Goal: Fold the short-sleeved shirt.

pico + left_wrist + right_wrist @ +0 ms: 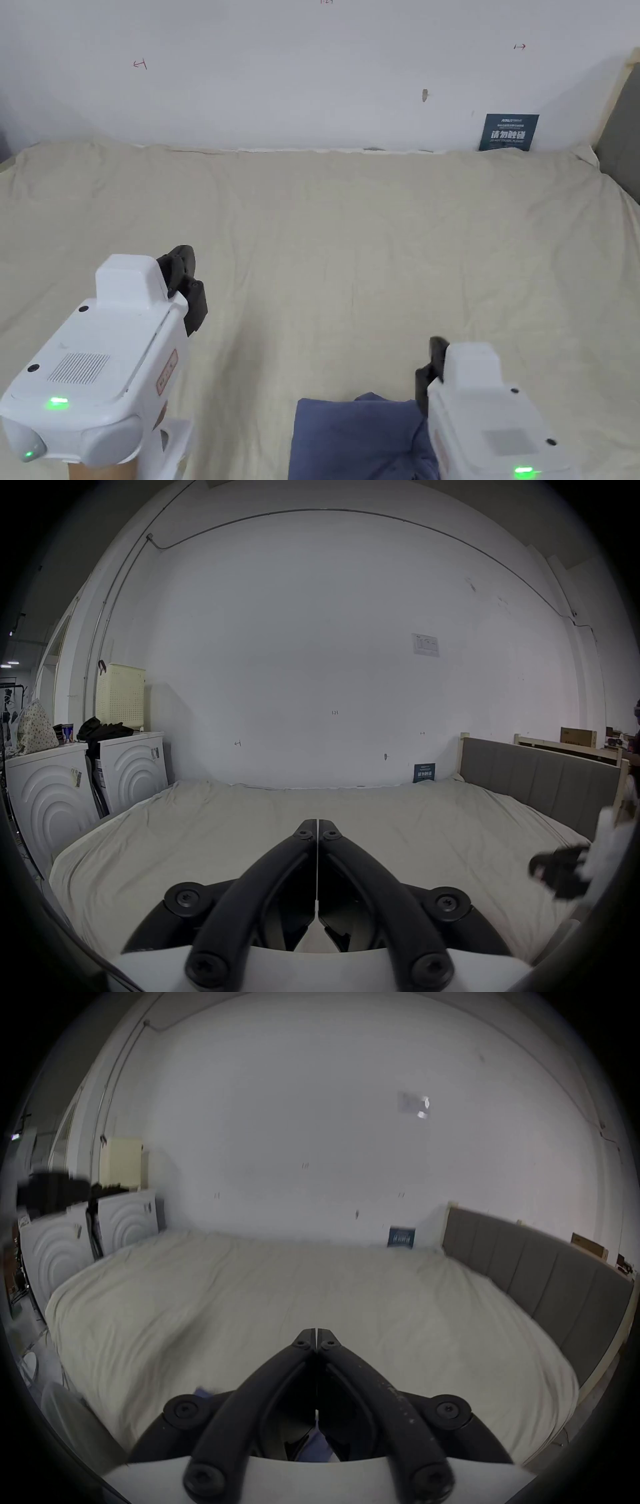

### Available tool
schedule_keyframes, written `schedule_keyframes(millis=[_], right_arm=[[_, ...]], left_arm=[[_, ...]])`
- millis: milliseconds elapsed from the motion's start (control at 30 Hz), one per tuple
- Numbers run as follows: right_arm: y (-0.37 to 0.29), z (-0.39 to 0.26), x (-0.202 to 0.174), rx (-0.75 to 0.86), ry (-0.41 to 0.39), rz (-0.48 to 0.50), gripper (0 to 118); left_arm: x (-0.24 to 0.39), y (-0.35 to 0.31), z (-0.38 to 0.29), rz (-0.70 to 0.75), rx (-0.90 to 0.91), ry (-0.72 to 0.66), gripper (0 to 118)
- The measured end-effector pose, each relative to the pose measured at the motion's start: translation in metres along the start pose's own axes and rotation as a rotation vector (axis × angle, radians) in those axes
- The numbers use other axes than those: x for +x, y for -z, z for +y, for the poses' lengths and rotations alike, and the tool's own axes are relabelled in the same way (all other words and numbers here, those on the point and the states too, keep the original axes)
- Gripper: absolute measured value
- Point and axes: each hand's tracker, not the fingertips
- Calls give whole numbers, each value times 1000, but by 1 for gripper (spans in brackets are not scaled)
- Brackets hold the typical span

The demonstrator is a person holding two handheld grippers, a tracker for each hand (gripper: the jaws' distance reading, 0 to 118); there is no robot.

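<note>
A folded blue shirt (356, 434) lies on the beige bed sheet (350, 250) at the near edge, partly cut off by the bottom of the head view. A small bit of the blue shirt (204, 1394) peeks out beside my right gripper's linkage. My right gripper (431, 369) hovers just right of the shirt, its jaws closed together with nothing between them (317, 1333). My left gripper (181, 275) is held over bare sheet at the left, jaws also pressed together and empty (317, 823).
The wide bed sheet stretches to a white wall (312, 75). A grey padded headboard (540, 774) bounds the right side. White appliances (131, 767) with a cream basket (119, 694) stand beyond the left edge. A small dark sign (508, 132) leans against the wall.
</note>
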Motion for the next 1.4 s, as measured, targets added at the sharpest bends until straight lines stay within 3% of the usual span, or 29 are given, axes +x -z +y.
schedule_keyframes(millis=[200, 300, 400, 567, 633, 667, 700, 733, 800, 1033, 1067, 1133, 1200, 1267, 1400], right_arm=[[39, -62, -20, -165, -26, 15, 2], [55, -88, -19, -269, 12, 14, 2], [65, -116, -17, -383, -4, -8, 2], [63, -124, -19, -316, -90, 19, 2], [62, -125, -17, -314, -86, 24, 2], [61, -126, -15, -310, -66, 27, 2], [61, -127, -15, -308, -59, 30, 2], [61, -127, -14, -306, -53, 32, 2], [61, -127, -14, -306, -48, 33, 2], [60, -125, -3, -315, 34, 68, 2], [60, -124, -1, -318, 47, 74, 2], [61, -125, 3, -323, 74, 86, 2], [61, -125, 6, -324, 88, 96, 2], [61, -125, 7, -327, 98, 103, 2], [62, -123, 10, -341, 132, 108, 2]], left_arm=[[-10, 10, -18, -9, -56, -17, 0], [-8, 12, -20, -12, -95, -26, 0], [-7, 19, -33, -25, -171, -43, 0], [-6, 38, -69, -88, -388, -184, 2], [-3, 44, -87, -119, -486, -249, 23], [-1, 48, -98, -145, -547, -286, 40], [1, 52, -107, -173, -607, -313, 68], [4, 56, -118, -193, -667, -348, 88], [12, 63, -138, -232, -763, -399, 117], [45, 83, -189, -310, -1004, -470, 113], [51, 85, -192, -324, -1023, -445, 107], [65, 86, -204, -353, -1051, -381, 84], [77, 82, -200, -336, -1004, -278, 73], [87, 77, -189, -395, -987, -252, 45], [90, 77, -184, -392, -991, -239, 23]])
